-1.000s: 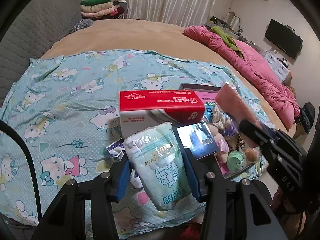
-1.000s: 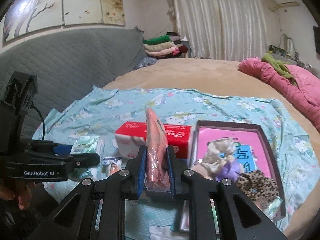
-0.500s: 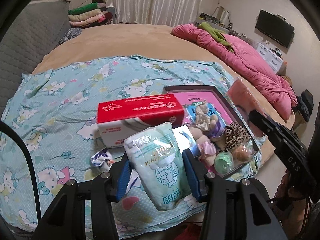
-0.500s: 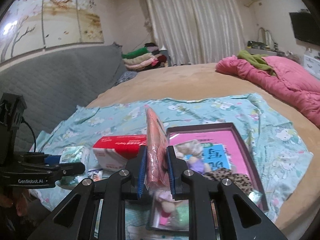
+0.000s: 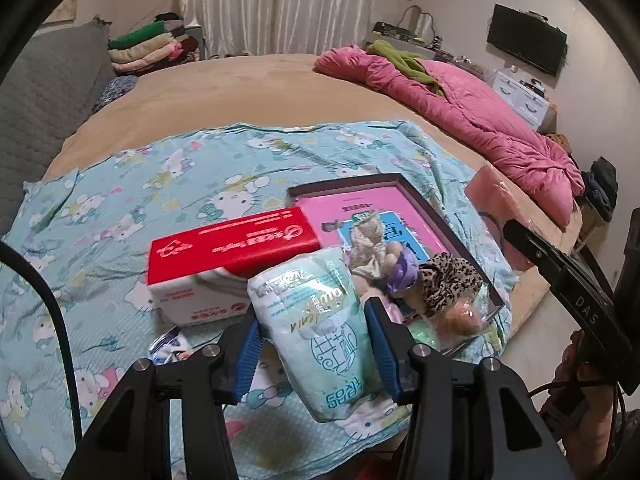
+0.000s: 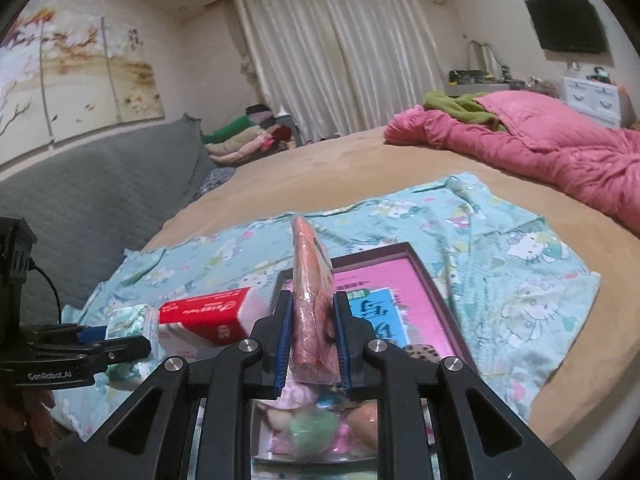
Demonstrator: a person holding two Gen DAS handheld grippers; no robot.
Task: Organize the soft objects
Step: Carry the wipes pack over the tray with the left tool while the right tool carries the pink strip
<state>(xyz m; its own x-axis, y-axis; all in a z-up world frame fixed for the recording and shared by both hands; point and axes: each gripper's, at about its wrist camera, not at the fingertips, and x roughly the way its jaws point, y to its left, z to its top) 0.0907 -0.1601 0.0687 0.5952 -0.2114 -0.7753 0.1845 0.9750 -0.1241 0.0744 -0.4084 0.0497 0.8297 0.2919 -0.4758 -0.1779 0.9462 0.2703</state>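
The pale green plastic pack of soft tissues [image 5: 320, 332] hangs clear of the bed, clamped between the blue pads of the left gripper [image 5: 314, 354], which pinch it across its middle so the printed bag bulges above and below the grip. It is held above the near edge of the light blue cartoon-print sheet [image 5: 168, 184], just in front of the red-and-white tissue box [image 5: 224, 256] that rests on the sheet.

The flat salmon-pink pack in clear wrap [image 6: 311, 300] stands upright on its narrow edge in the right gripper [image 6: 313, 340], whose pads are closed tight on its lower half; taking it by the thin faces probably keeps so limp a packet from folding over. It is held above the near end of the dark-rimmed shallow tray with a pink liner [image 6: 434, 280], which lies towards the right edge of the sheet.

In the tray's near end sit the small soft things already gathered: a leopard-print scrunchie [image 5: 452, 280], a beige fabric scrunchie [image 5: 366, 248], a purple one [image 5: 402, 270] and some round puffs, pale green and peach. The far half of the liner is still bare.

Judging from this, both packs are being carried towards a resting place, the pink one most likely into the tray. A loose squeeze on either wrapper could let it slip.
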